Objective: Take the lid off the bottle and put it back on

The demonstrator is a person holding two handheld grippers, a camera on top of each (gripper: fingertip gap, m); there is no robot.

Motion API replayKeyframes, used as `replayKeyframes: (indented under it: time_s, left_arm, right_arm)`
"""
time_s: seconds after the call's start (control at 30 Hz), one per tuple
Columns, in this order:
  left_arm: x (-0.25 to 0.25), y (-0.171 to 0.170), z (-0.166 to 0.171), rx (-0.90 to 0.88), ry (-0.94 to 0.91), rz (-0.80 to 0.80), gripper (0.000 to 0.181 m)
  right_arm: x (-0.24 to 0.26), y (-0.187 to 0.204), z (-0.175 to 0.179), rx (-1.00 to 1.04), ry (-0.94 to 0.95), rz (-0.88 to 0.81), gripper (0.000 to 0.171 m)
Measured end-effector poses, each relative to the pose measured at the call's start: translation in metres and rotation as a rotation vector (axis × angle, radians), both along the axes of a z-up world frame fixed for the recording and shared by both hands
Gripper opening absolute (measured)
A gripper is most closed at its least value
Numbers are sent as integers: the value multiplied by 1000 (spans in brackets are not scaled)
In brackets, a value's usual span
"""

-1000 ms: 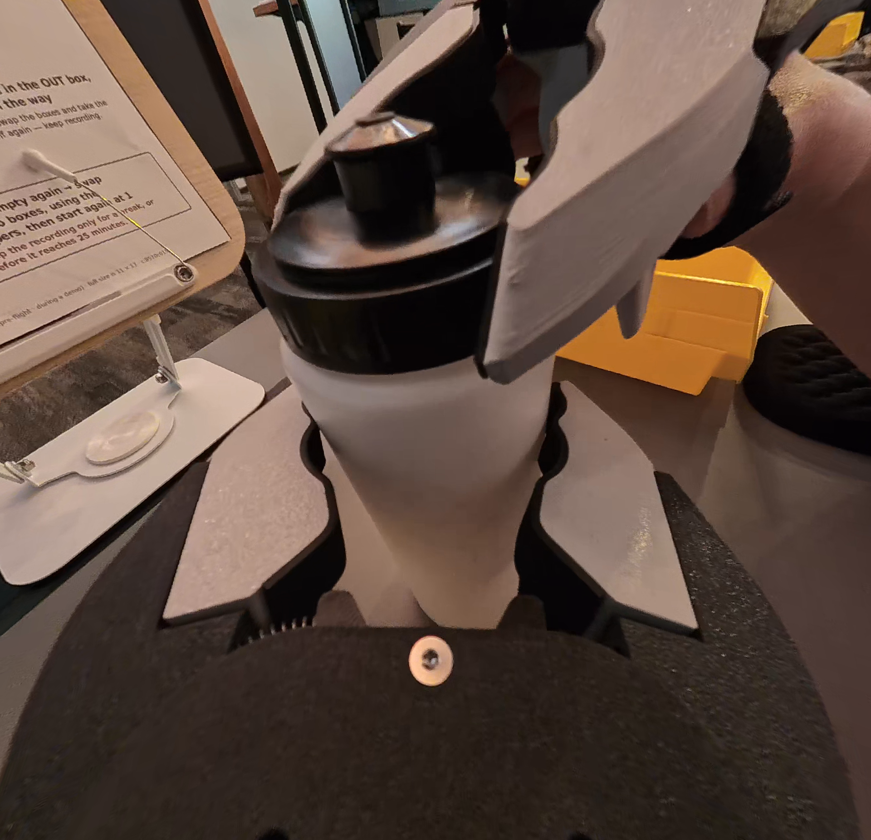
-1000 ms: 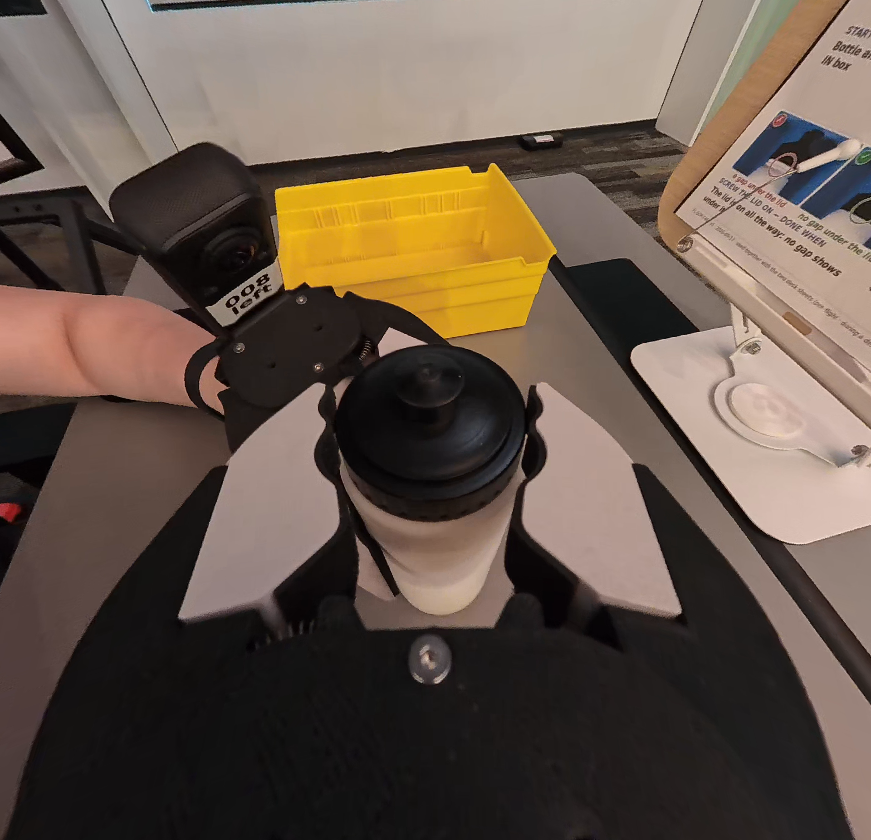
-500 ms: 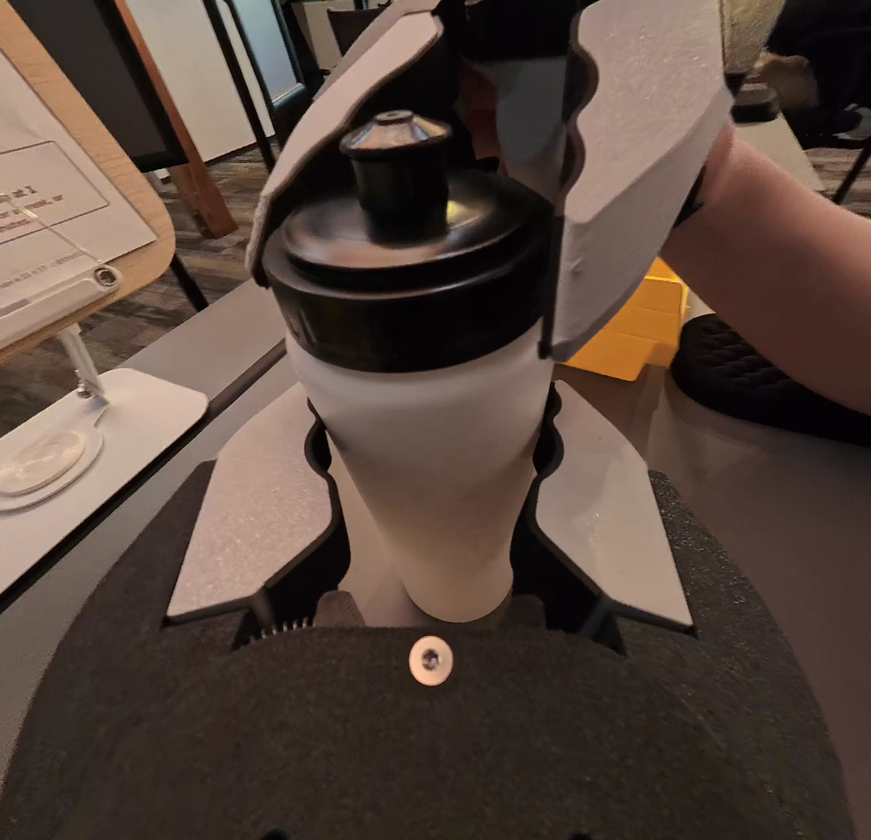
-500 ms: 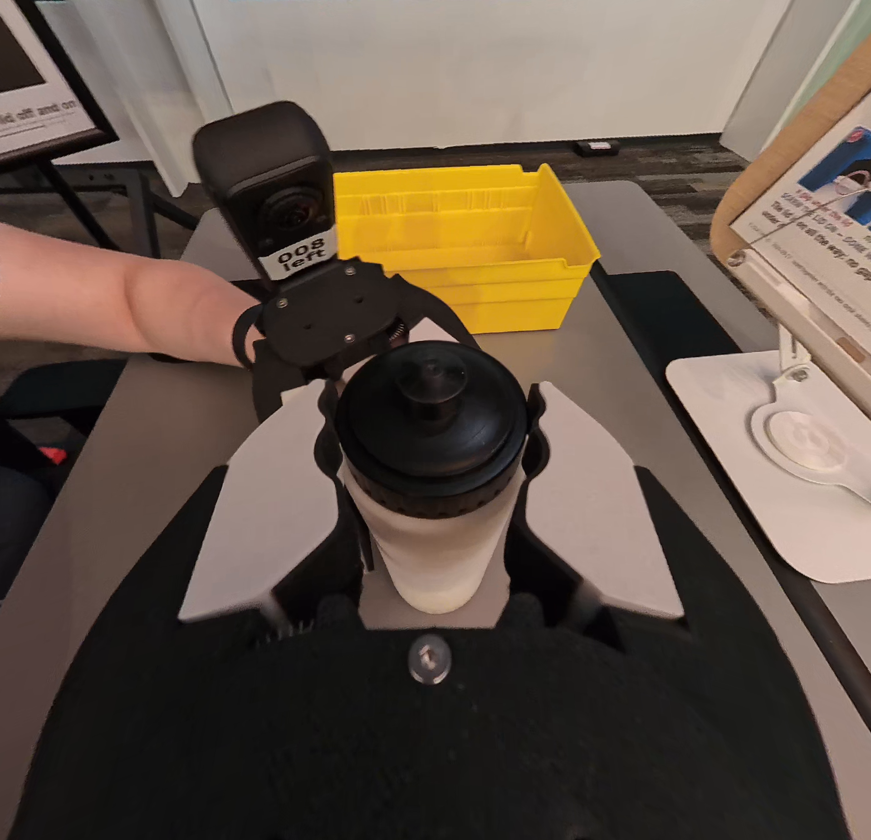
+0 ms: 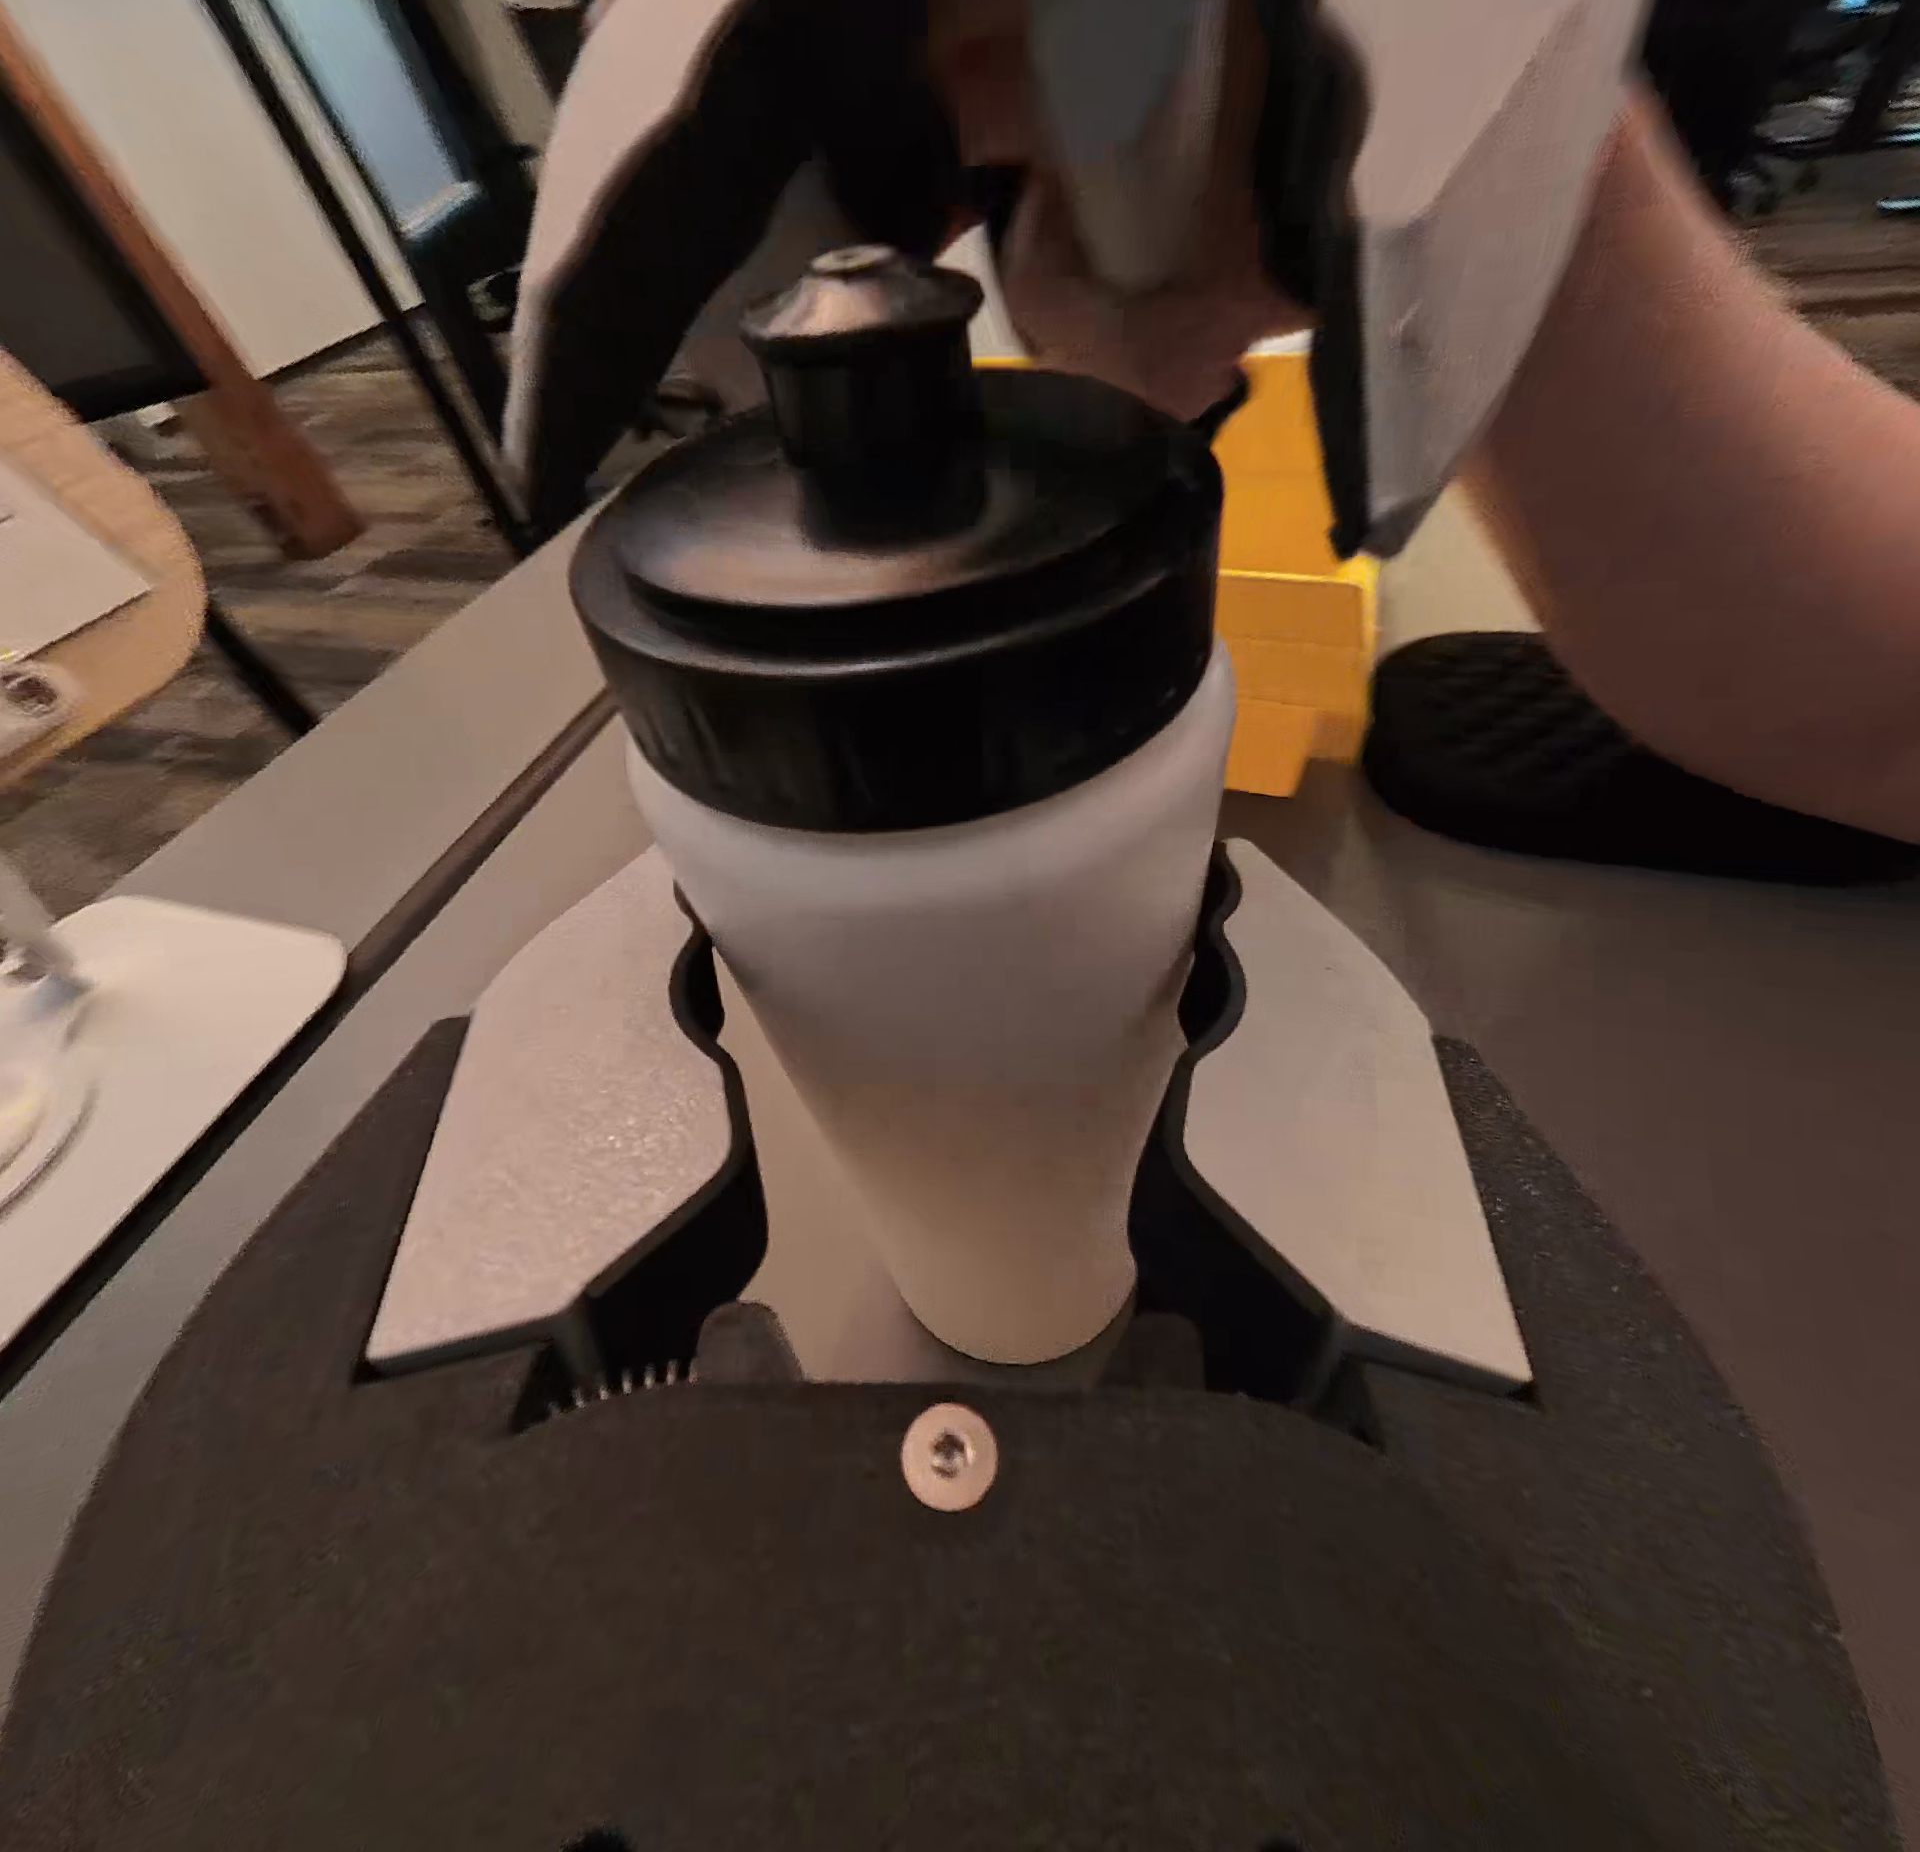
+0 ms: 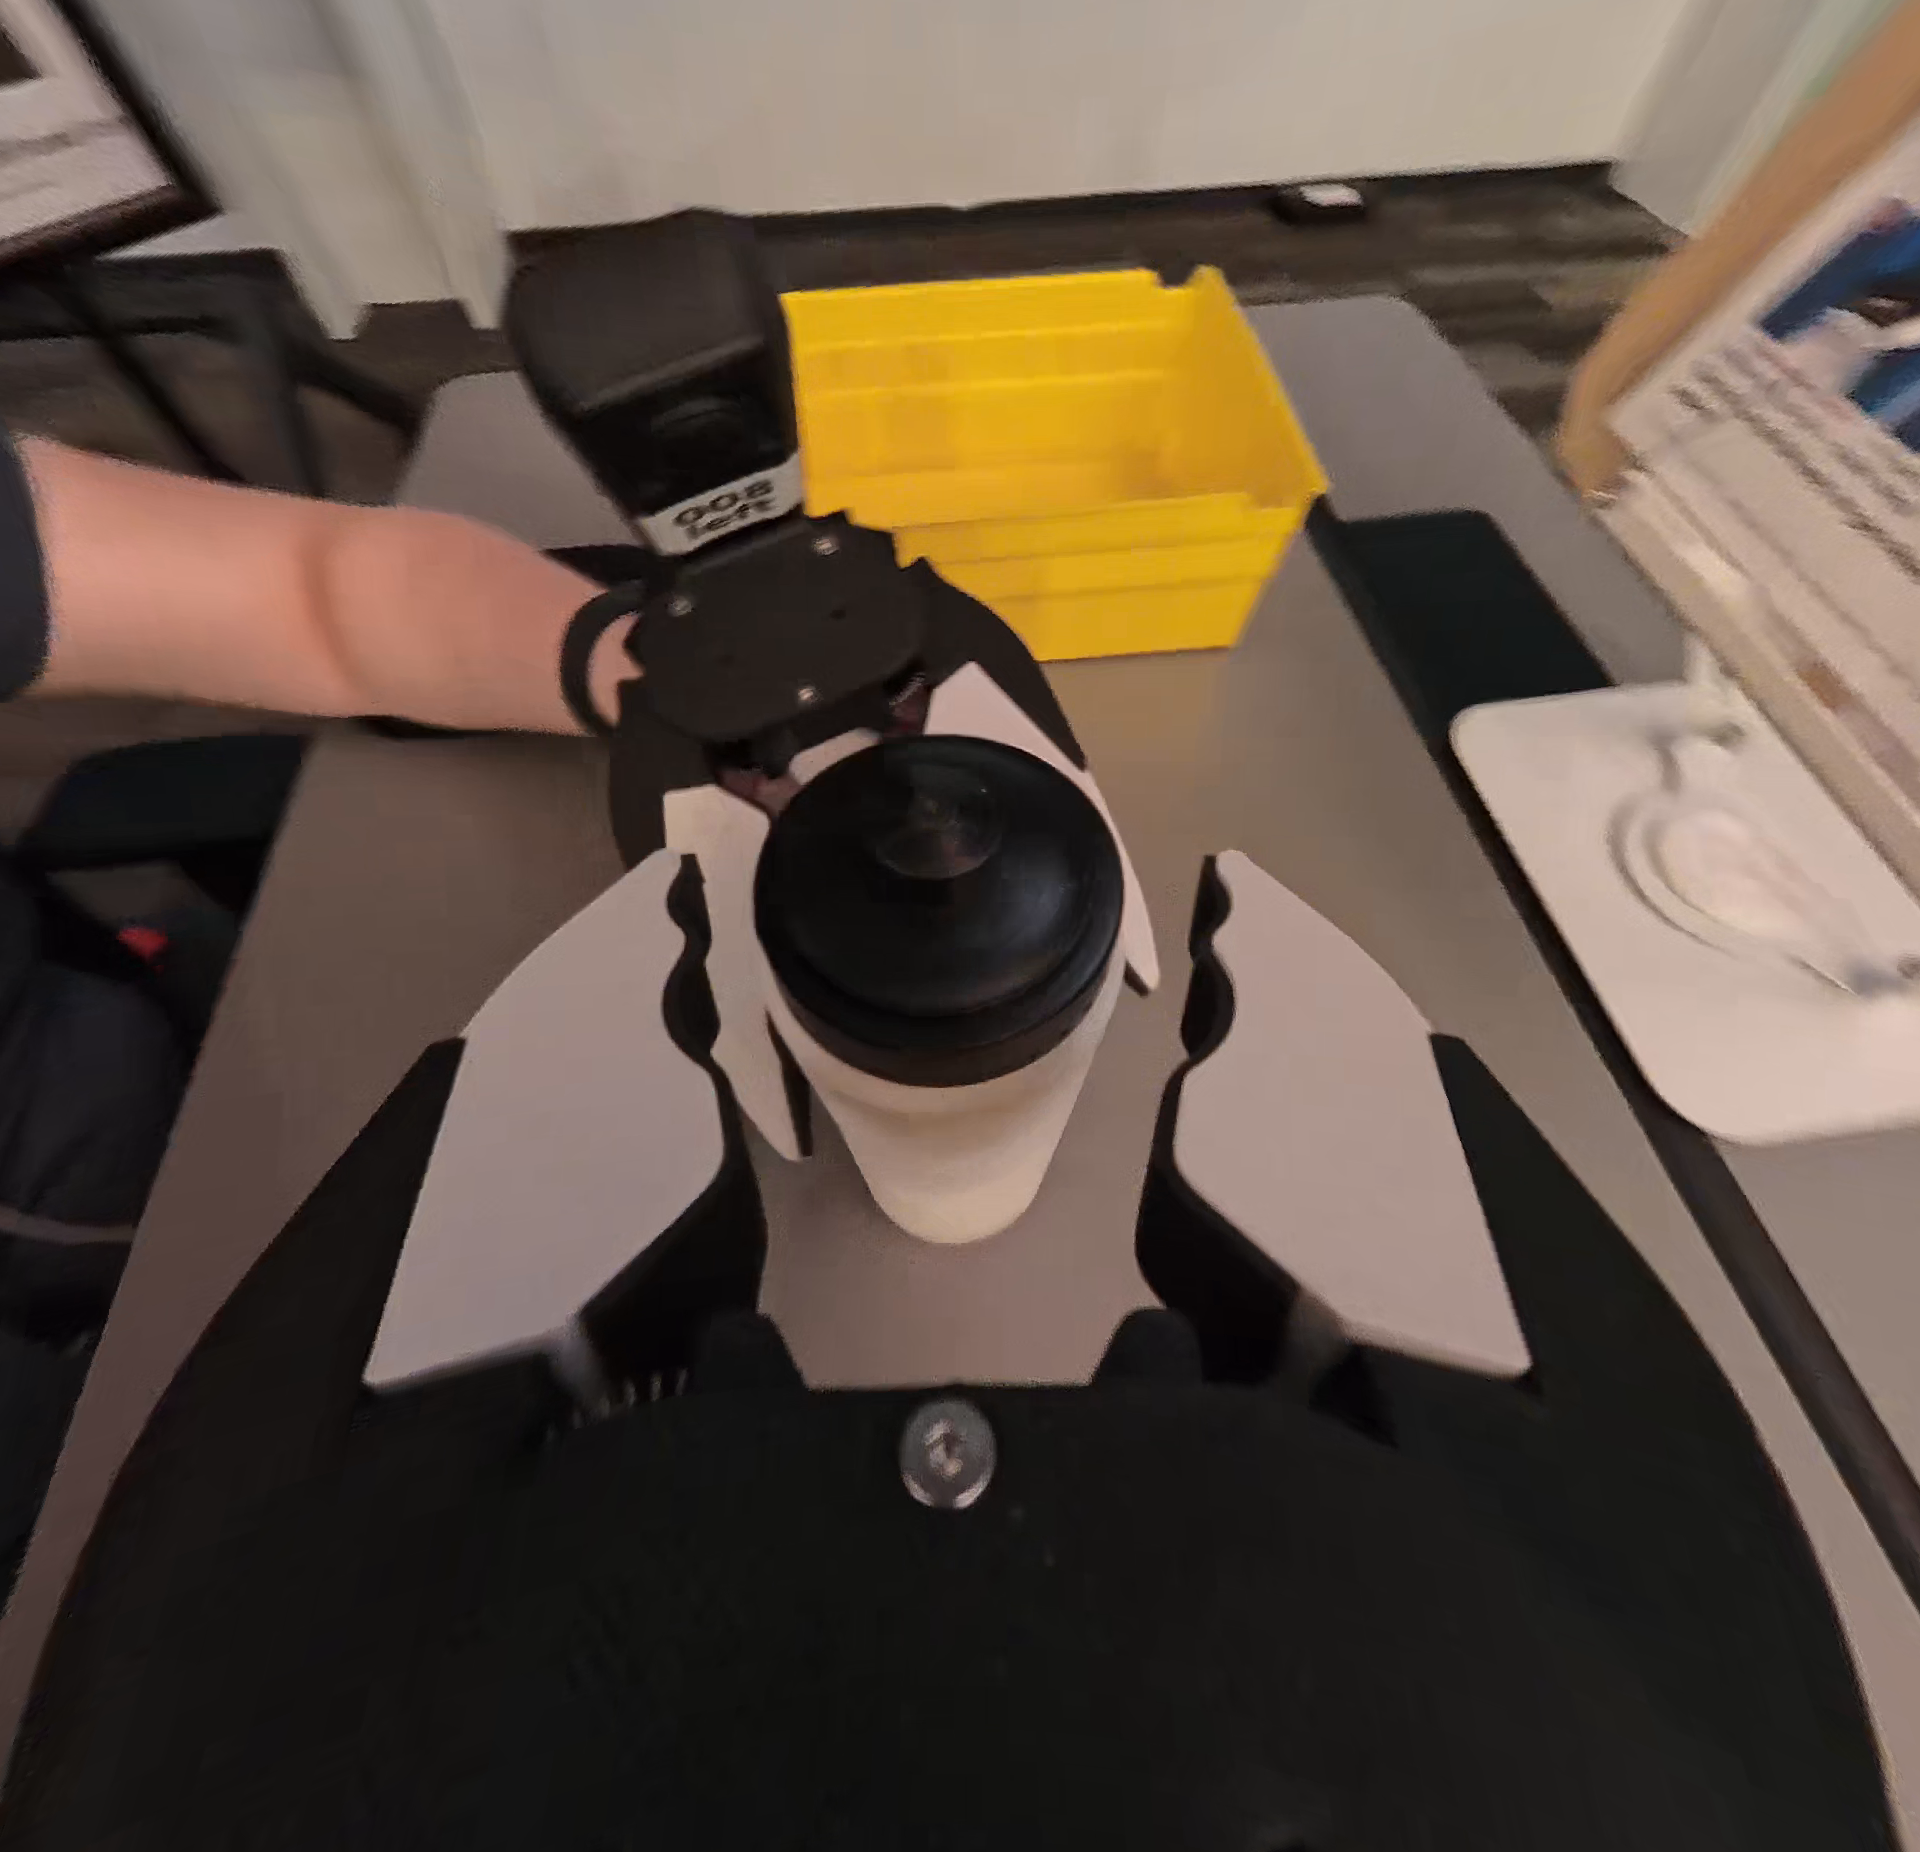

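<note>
A white bottle (image 5: 935, 1023) with a black spouted lid (image 5: 894, 659) stands on the grey table. The lid sits on the bottle. My left gripper (image 5: 956, 898) is shut on the bottle's body below the lid. In the right wrist view, my right gripper (image 6: 945, 867) is open, its fingers spread apart on either side of the lid (image 6: 935, 929) without touching it. The same view shows the bottle (image 6: 945, 1148) held from the far side by the left gripper. In the left wrist view the right gripper's fingers (image 5: 1455, 244) hang above and behind the lid.
A yellow bin (image 6: 1039, 472) stands on the table (image 6: 416, 919) behind the bottle. A board on a white stand (image 6: 1714, 919) is at the right, next to a black pad (image 6: 1455, 607). A person's forearm (image 6: 312, 607) reaches in from the left. Tip to tip, the grippers are about 7 centimetres apart.
My right gripper has opened, let go of the lid and drawn back from it. The left gripper still holds the bottle, with the lid on it.
</note>
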State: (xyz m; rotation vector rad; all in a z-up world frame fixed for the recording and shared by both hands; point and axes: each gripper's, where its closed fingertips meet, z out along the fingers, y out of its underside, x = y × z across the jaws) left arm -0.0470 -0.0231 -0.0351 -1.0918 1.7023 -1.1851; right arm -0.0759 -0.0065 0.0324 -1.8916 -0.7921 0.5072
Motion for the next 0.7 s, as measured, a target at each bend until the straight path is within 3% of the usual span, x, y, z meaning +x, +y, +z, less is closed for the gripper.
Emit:
replayKeyframes:
  time_s: [0.13,0.27,0.53,0.6,0.7]
  left_arm:
    - [4,8,0,5,10,99,88]
    - [3,-1,0,48,34,75,88]
    - [-13,-37,-1,152,48,-176,88]
    - [-11,-31,-2,123,66,-139,88]
    - [-3,-18,-2,76,89,-22,88]
  right_arm:
    - [4,6,2,-92,-42,-225,71]
    - [3,0,-9,-163,-154,-286,73]
    - [-19,-42,-8,-19,-299,120,73]
    - [-16,-35,-9,-54,-276,64,73]
    - [0,-22,-12,-154,-266,-169,76]
